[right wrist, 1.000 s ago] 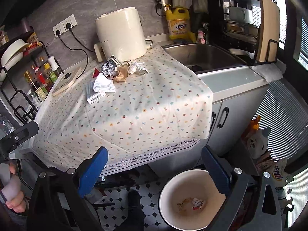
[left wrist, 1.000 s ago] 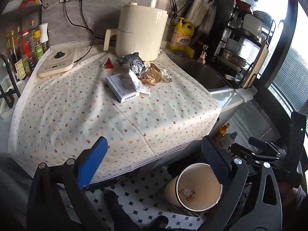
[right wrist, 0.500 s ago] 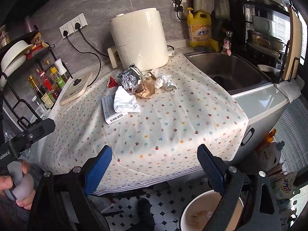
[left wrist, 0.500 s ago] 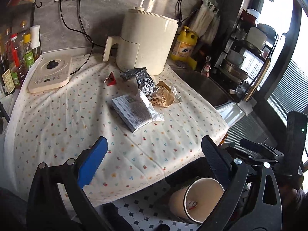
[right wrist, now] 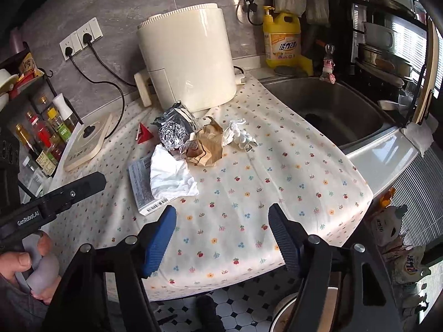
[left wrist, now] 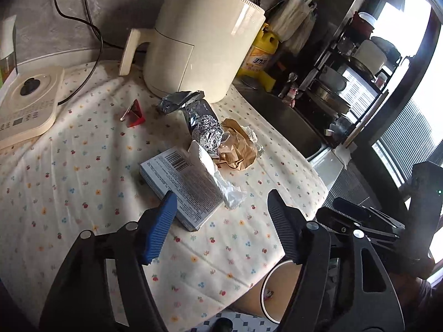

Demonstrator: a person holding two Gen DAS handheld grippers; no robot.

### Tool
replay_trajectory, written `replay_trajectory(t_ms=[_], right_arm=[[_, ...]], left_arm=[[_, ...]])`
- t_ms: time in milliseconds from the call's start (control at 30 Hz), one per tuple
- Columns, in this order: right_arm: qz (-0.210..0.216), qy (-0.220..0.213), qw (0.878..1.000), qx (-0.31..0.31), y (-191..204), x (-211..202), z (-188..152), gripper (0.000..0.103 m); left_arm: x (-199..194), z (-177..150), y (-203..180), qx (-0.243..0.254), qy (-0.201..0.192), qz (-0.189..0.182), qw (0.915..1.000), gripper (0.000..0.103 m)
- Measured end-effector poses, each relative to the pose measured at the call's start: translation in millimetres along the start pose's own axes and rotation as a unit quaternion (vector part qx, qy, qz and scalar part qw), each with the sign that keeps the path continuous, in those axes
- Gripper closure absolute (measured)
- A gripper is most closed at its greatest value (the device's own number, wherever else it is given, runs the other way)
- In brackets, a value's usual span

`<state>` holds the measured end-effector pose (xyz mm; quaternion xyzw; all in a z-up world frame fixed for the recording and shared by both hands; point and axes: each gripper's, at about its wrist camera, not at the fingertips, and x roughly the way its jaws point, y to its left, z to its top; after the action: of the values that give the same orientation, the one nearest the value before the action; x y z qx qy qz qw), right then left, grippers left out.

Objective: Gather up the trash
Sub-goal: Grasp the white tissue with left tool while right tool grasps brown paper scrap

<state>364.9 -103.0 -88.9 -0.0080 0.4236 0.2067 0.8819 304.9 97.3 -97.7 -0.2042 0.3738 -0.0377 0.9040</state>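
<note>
Hovering over the cloth (left wrist: 83, 182), the left gripper (left wrist: 221, 213) hangs spread and empty, its blue finger just over the box (left wrist: 182, 182). The right gripper (right wrist: 221, 229) is likewise parted, holding nothing. Tissue (right wrist: 171, 174), foil (right wrist: 173, 134) and brown paper (right wrist: 210, 146) lie clustered before the fryer (right wrist: 188, 61); the bin (left wrist: 277, 293) stands below the counter edge.

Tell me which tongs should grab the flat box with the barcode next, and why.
Left. The left tongs hang open right at the near corner of the flat box, already straddling its edge. The right tongs, also open, sit farther back over bare tablecloth.
</note>
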Motion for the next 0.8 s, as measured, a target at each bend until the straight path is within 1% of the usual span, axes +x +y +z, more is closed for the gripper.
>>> replay_trajectory(t_ms=[100, 167, 200, 267, 300, 367, 400, 433, 600, 733, 800], right_arm=[[-0.008, 0.001, 1.0, 0.009, -1, 6, 4, 0.04], [-0.018, 0.002, 1.0, 0.014, -2, 9, 6, 0.04], [-0.023, 0.004, 1.0, 0.017, -3, 10, 7, 0.04], [-0.034, 0.005, 0.999, 0.021, -4, 13, 11, 0.04], [-0.038, 0.006, 0.999, 0.023, -5, 14, 13, 0.04], [-0.044, 0.005, 0.999, 0.026, -5, 17, 17, 0.04], [-0.046, 0.006, 0.999, 0.027, -4, 19, 19, 0.04], [-0.047, 0.007, 0.998, 0.028, -3, 22, 22, 0.04], [-0.04, 0.011, 0.999, 0.021, 8, 38, 35, 0.04], [-0.032, 0.017, 0.999, 0.013, 18, 57, 44, 0.04], [-0.032, 0.019, 0.999, 0.011, 22, 66, 48, 0.04]], left_arm=[[22, 10, 5, 0.001, 0.015, -0.013, 0.9998, 0.041], [38, 15, 8, -0.001, 0.025, -0.025, 0.9994, 0.041], [46, 17, 9, 0.002, 0.031, -0.024, 0.9992, 0.042], [64, 20, 12, -0.002, 0.048, -0.026, 0.9985, 0.048], [71, 21, 13, -0.005, 0.057, -0.031, 0.9979, 0.053], [87, 21, 13, -0.001, 0.082, -0.038, 0.9959, 0.073], [94, 21, 14, 0.001, 0.097, -0.039, 0.9945, 0.094], [97, 21, 15, -0.001, 0.102, -0.037, 0.9941, 0.1], [72, 25, 26, -0.002, 0.075, -0.033, 0.9967, 0.1], [45, 33, 46, -0.009, 0.049, -0.018, 0.9986, 0.1], [33, 36, 58, -0.015, 0.038, -0.001, 0.9992, 0.1]])
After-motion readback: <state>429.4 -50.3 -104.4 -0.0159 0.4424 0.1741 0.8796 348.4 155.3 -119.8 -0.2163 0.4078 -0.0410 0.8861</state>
